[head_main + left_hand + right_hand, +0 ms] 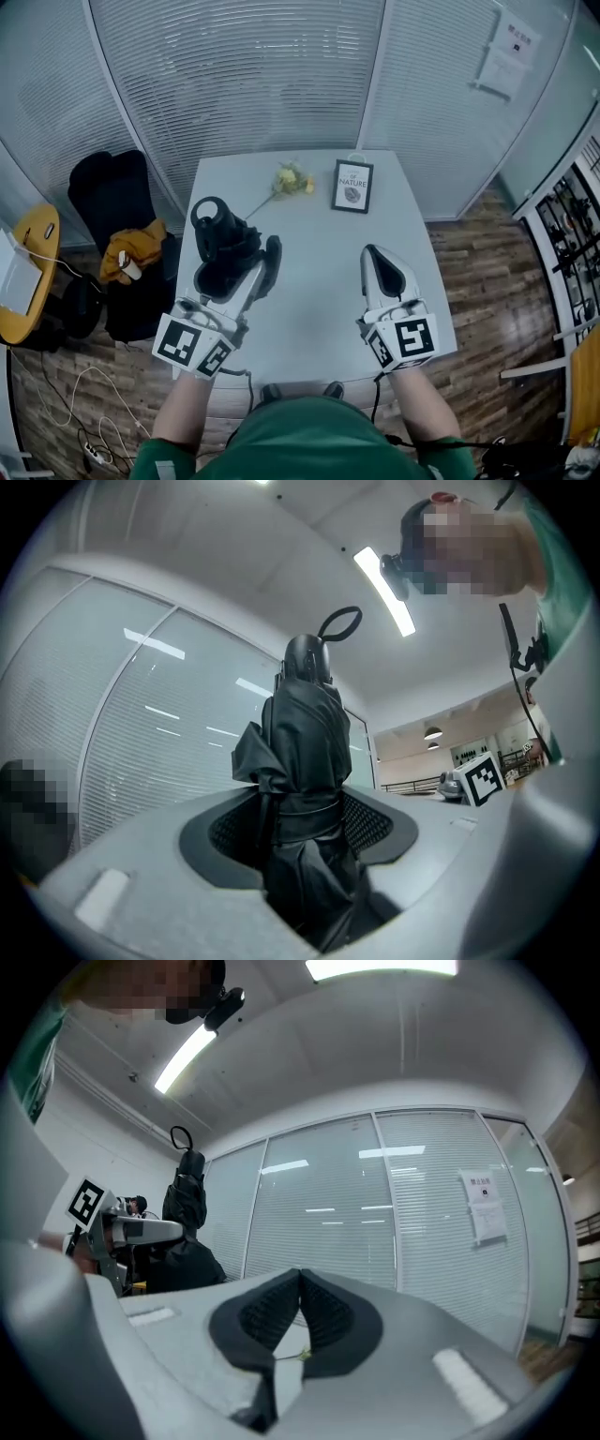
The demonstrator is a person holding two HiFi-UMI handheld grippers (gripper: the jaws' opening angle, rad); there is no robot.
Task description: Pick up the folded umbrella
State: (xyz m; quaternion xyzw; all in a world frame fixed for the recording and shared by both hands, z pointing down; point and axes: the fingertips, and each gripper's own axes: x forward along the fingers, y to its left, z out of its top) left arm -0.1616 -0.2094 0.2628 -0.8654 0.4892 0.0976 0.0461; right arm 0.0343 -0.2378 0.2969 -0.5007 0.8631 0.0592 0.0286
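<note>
Left gripper (239, 267): it is clamping the folded black umbrella (220, 234). In the left gripper view the ribbed pads (364, 820) are pressing on the fabric from both sides at the level of the closure strap (306, 810). The jaws are standing fairly wide to take the bundle's thickness. The umbrella is standing roughly upright in that view, with its handle end and wrist loop (339, 622) uppermost and the loose canopy folds bunching just above the strap.

Right gripper (375, 255): it is hovering over the right half of the white table (309, 309), well apart from the umbrella. Its jaws are meeting at the tips and gripping nothing. A small yellow-green speck is showing at the gap between them, too small to identify.

Position of the umbrella: in the head view it is sitting over the left part of the table, in front of the person. It appears to be hanging clear of the tabletop, though the lower end is hidden behind the gripper.

Other items: a yellow flower (292, 178) and a framed print (352, 186) are lying near the far edge of the table, beside one another. A black chair (108, 192) is standing left of the table, carrying an orange-yellow cloth (131, 246).
</note>
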